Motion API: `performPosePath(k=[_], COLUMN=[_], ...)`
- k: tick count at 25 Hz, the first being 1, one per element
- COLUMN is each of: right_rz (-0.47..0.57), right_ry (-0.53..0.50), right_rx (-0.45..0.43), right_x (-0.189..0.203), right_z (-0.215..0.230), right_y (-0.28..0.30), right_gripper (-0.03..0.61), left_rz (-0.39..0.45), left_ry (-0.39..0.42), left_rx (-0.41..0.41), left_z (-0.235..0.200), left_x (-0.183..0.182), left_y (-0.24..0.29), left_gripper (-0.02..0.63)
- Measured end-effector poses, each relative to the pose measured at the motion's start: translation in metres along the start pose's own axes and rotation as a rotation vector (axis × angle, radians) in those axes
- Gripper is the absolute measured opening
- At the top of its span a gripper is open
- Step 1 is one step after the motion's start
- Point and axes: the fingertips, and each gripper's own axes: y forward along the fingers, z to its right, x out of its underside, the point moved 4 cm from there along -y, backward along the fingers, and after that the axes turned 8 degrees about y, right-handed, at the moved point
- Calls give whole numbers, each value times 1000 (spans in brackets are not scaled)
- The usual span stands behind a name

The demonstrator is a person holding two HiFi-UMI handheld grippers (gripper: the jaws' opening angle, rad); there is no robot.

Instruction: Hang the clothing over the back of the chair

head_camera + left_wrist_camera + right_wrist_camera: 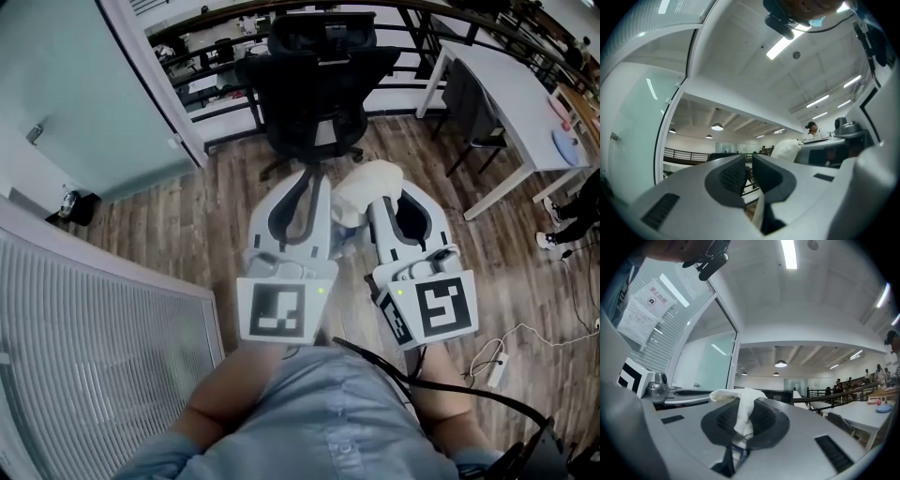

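A black office chair [319, 84] stands on the wood floor straight ahead, its back toward me. Both grippers are held side by side in front of my body, pointing at it. My right gripper [378, 199] is shut on a white piece of clothing [367, 183], which bunches over its fingertips. In the right gripper view the clothing [740, 408] is pinched between the dark pads of that gripper [740, 422]. My left gripper [314, 180] has its jaws nearly together, and a pale strip of the clothing [759, 211] runs between them at my left gripper [749, 171].
A white desk [506, 94] with a dark chair [473, 103] beside it stands at the right. A frosted glass wall [84, 84] and a ribbed white panel [94, 347] close the left side. A power strip [494, 370] and cables lie on the floor by my right foot.
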Motion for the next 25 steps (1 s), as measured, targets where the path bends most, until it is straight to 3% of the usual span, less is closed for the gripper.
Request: performPosePath(k=[11, 18, 25], right_rz=[-26, -47, -39], right_ry=[8, 38, 54], right_rx=[7, -34, -95], right_x=[13, 28, 23], right_z=[50, 100, 149], right_y=[46, 91, 131], right_gripper=[26, 26, 26], left_rz=[-48, -92, -105], left_ry=[8, 27, 47], left_rx=[-12, -47, -101], left_z=[-10, -10, -7], left_x=[26, 47, 44], left_y=[67, 133, 196], left_gripper=[51, 51, 51])
